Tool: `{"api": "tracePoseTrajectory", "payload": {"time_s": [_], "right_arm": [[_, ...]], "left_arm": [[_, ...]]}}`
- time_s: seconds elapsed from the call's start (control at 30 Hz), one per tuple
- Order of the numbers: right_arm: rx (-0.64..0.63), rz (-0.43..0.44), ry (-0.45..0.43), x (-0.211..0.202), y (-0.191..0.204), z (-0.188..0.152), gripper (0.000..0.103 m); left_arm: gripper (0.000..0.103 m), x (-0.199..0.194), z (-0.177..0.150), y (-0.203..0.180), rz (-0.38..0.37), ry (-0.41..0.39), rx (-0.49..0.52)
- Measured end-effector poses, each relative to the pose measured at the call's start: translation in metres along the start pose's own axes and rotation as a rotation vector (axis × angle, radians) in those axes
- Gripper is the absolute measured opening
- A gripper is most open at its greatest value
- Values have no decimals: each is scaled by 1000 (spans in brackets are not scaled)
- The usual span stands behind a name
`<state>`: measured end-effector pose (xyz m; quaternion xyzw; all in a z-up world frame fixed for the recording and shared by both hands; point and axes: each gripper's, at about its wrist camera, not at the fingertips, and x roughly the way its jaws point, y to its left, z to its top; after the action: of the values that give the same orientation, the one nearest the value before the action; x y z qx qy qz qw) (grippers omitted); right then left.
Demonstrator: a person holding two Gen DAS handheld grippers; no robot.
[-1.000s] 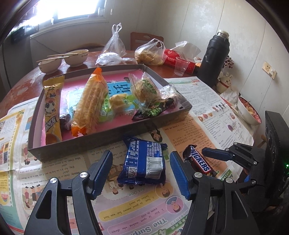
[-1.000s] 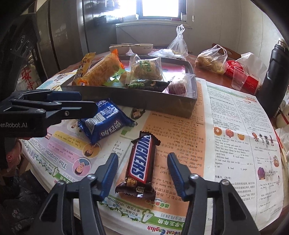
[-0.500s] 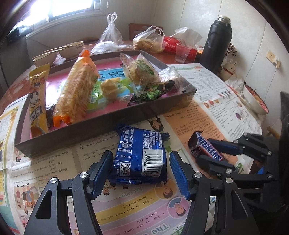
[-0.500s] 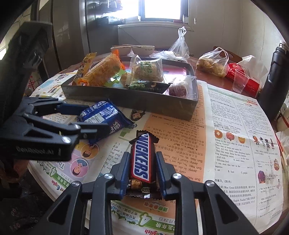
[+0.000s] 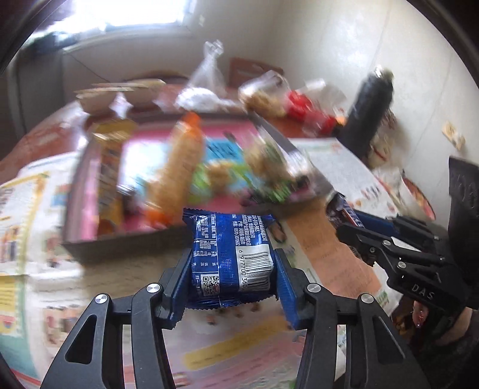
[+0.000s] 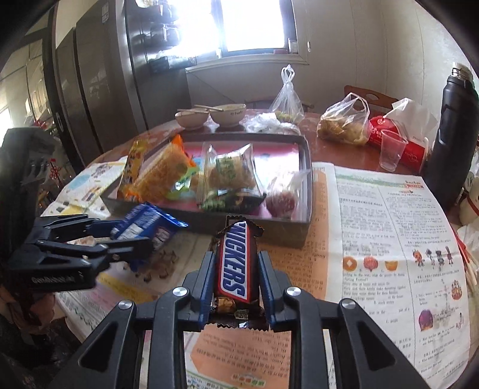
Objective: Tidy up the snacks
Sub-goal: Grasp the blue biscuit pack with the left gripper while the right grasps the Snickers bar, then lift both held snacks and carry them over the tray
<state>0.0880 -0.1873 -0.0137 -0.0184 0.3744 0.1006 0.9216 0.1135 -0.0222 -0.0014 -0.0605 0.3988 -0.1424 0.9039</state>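
Left gripper point(image 5: 232, 267) has just been closing and clamps the blue packet point(image 5: 232, 257), clear of the newspaper point(image 6: 389, 239). Right gripper point(image 6: 236, 273) is clamped on the Snickers bar point(image 6: 236, 263), also lifted. Tray point(image 6: 305, 221) lies beyond, already crowded.

Risk: both loads entering together may collide, or snag the tray wall.

Legible: "SNICKERS"; the packet's barcode digits, partly.

Bright window point(image 6: 253, 25), pale walls point(image 6: 374, 45), dark cabinets point(image 6: 98, 77).

We read "SNICKERS" on the chocolate bar point(image 6: 235, 263), barcode digits "6 977700 36" on the blue snack packet point(image 5: 232, 258), "DAS" on the right gripper point(image 5: 344, 218)
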Motion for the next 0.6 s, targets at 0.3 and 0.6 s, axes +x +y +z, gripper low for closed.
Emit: {"api": "tracePoseTrajectory", "payload": {"time_s": [0.3,0.6], "right_arm": [[18,-2,-48,12,-4,33,29],[39,-10,-48,33,-10,53,29]], "left_arm": [[53,0,25,39,68,-44,-73],[52,19,41,37,85,-45,-47]]}}
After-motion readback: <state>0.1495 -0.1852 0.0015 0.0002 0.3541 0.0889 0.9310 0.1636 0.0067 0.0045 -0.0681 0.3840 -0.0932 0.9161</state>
